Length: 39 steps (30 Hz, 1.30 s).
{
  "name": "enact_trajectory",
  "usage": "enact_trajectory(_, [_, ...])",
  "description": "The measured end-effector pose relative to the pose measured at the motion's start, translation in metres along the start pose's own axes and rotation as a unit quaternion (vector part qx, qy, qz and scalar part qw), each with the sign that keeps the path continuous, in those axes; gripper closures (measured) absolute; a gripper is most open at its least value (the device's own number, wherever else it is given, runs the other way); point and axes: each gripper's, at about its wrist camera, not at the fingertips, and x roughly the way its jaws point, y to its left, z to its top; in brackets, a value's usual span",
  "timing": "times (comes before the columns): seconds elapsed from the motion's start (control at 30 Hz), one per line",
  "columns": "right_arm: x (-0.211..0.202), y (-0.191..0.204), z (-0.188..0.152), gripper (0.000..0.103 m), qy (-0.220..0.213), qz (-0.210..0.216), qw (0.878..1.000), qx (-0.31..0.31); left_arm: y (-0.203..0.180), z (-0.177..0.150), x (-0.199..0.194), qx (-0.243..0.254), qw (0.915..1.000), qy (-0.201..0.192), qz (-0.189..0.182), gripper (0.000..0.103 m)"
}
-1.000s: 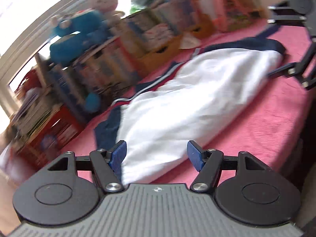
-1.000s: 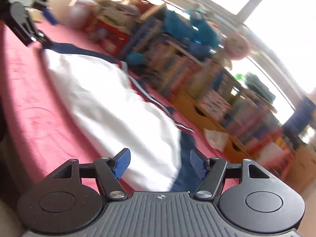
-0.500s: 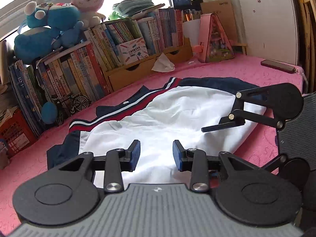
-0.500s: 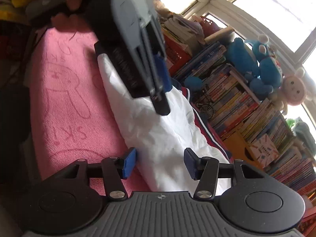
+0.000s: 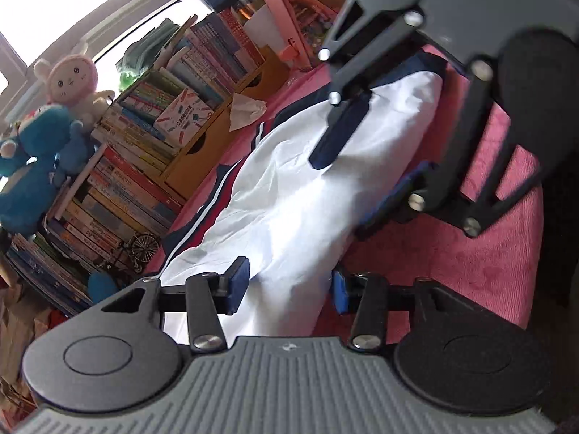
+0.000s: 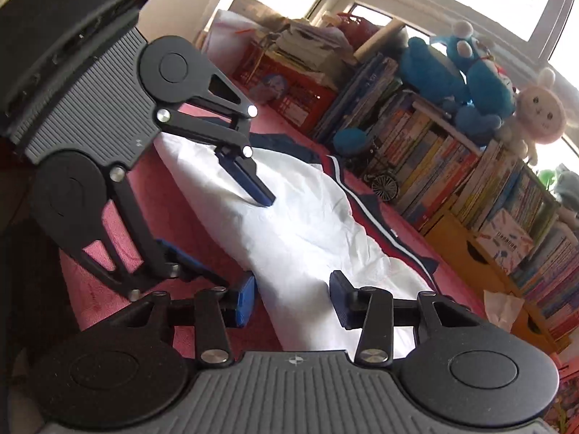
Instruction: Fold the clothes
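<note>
Left gripper: jaws apart, empty, straddling the near edge of the white garment. Right gripper: likewise spread and holding nothing, its fingers either side of the same cloth. Garment: white with navy and red trim, lying flat along the pink cover. Beyond it: a row of books; blue plush toy on top.

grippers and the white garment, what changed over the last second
Both grippers came in from opposite ends: the left gripper and right gripper, both open, now straddle the near edge of the white garment, close together. Nothing gripped yet. The garment stayed put.
</note>
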Motion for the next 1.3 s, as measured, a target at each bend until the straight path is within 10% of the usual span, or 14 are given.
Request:
enact_trajectory(0.13, [0.016, 0.016, -0.004, 0.052, 0.001, -0.033, 0.997, -0.076, 0.019, 0.005, -0.002, -0.048, 0.9986, 0.000, -0.020, 0.059])
enact_trajectory(0.43, [0.054, 0.039, -0.011, 0.073, 0.009, -0.076, 0.977, -0.198, -0.016, 0.000, 0.026, 0.079, 0.9945, 0.011, 0.068, 0.028])
enact_trajectory(0.7, [0.055, 0.037, -0.022, 0.082, 0.012, -0.089, 0.965, -0.245, -0.029, -0.002, 0.035, 0.219, 0.9737, 0.059, 0.023, 0.086])
enact_trajectory(0.87, [0.057, 0.036, -0.033, 0.093, 0.041, -0.092, 0.949, -0.299, -0.018, -0.018, 0.038, 0.275, 0.9579, 0.083, 0.006, 0.093])
enact_trajectory(1.3, [0.030, -0.060, -0.142, 0.097, 0.190, -0.168, 0.929, -0.270, 0.055, -0.092, 0.006, 0.188, 0.9657, 0.170, 0.057, 0.093])
